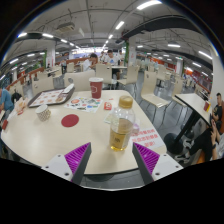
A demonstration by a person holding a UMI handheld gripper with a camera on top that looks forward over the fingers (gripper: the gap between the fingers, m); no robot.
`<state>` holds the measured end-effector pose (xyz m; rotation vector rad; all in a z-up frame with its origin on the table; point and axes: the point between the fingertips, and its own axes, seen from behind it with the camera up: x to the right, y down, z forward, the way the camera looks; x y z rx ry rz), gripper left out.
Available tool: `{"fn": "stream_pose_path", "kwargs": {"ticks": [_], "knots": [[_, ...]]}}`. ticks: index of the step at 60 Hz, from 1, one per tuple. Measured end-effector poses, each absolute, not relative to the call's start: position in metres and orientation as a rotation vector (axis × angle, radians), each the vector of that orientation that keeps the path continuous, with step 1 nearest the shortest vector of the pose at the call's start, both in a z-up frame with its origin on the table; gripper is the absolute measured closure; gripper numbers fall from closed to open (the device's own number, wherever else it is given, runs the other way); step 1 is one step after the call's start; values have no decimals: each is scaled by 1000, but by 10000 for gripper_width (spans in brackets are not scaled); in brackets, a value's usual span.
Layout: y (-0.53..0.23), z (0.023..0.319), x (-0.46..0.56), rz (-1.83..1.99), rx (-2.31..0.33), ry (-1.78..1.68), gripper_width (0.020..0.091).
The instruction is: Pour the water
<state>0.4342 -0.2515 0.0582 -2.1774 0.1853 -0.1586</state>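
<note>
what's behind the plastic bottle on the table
Beyond the plastic bottle, which stands just ahead of the open gripper, a red cup stands farther back on the round table, with a red coaster beside. The tabletop directly behind the bottle is hidden.
</note>
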Motion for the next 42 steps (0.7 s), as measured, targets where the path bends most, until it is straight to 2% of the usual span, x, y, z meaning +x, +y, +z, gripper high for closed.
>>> {"fn": "stream_pose_path", "kwargs": {"ticks": [16, 19, 27, 34, 38, 42], "knots": [[-187, 40, 469, -119, -2095, 138, 285], [-179, 37, 470, -123, -2083, 143, 346], [-167, 34, 476, -118, -2052, 185, 588], [-165, 35, 476, -110, -2036, 194, 633], [-166, 36, 477, -120, -2037, 194, 690], [-166, 36, 474, -125, -2042, 193, 693]]}}
